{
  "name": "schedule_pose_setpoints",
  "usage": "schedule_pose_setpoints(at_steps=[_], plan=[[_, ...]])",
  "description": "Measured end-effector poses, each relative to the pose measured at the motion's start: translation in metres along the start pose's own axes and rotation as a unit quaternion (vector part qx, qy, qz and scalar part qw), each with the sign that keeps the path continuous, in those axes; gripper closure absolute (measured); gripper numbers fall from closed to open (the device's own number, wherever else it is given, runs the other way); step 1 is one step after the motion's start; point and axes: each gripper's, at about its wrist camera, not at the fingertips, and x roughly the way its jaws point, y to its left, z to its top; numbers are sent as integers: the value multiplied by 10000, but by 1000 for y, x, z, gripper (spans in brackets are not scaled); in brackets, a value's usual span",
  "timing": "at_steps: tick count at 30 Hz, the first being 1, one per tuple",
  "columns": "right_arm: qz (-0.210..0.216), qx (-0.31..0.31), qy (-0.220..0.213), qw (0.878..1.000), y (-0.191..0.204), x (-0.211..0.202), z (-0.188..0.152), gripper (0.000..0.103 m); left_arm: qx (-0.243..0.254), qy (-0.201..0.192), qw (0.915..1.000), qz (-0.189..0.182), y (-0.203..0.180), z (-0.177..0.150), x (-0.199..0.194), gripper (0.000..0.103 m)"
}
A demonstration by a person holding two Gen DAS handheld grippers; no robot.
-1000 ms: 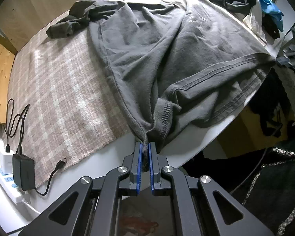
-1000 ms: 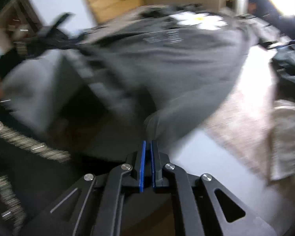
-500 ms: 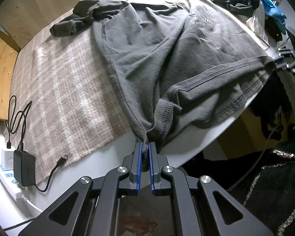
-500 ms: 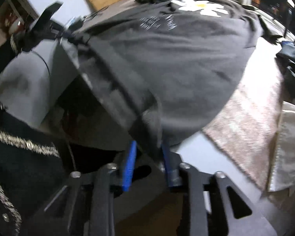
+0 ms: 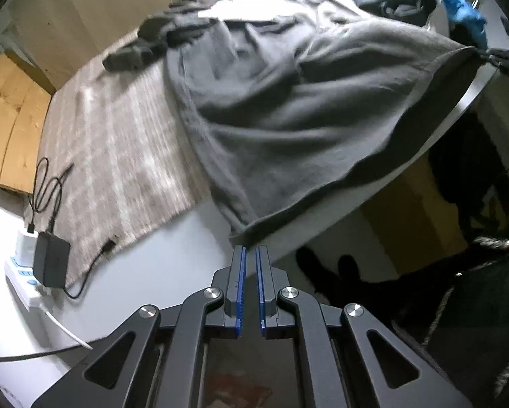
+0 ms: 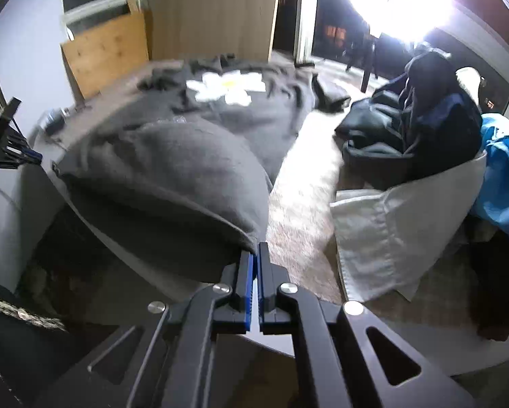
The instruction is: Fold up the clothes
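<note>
Now the right gripper (image 6: 253,255) has re-clamped the near hem corner of the dark grey cotton T-shirt (image 5: 288,108). The left gripper (image 5: 250,250) still pinches the other corner, so the hem hangs taut off the surface's (image 5: 173,265) near edge, ready to fold.

bare mat (image 5: 111,156) left, clothes pile (image 6: 421,115) and towel (image 6: 390,234) right

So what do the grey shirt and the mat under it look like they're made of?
Grey shirt: soft matte knit, likely cotton jersey; it drapes and billows in loose folds, with a printed white flower near the chest. Mat: seems a coarse woven textile, beige-brown with pale plaid stripes, lying flat; motion blur hides the weave, so the fibre is unclear.
</note>
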Motion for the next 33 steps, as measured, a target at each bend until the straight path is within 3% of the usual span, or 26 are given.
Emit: schedule_pose_setpoints(at_steps=[4,12,16,19,21,23,26,29,31,33], plan=[[58,-39,-31,10000,2,3,9,101,147,-224,9996,46,-6,-2,-3,92],[78,-43,26,10000,9,9,21,101,494,-172,9977,426,-8,5,14,88],[78,-81,92,9999,11,13,22,101,892,-384,9946,363,-17,14,9,81],[99,-51,96,9999,11,13,23,101,1476,-255,9882,329,-31,20,21,75],[96,-46,88,9999,11,13,23,101,1693,-26,9851,301,-35,22,31,78],[89,-44,76,9999,10,12,24,101,1710,212,9848,197,-32,24,40,100],[25,-29,44,10000,9,10,26,101,1526,239,9878,220,-23,28,37,100],[-19,15,-83,10000,9,4,35,101,943,-93,9946,417,-5,36,5,100],[-18,32,-215,9998,10,-3,43,101,175,-553,9961,668,16,38,-31,100],[63,29,-422,9991,17,-12,53,101,-751,-1028,9879,884,39,37,-67,100]])
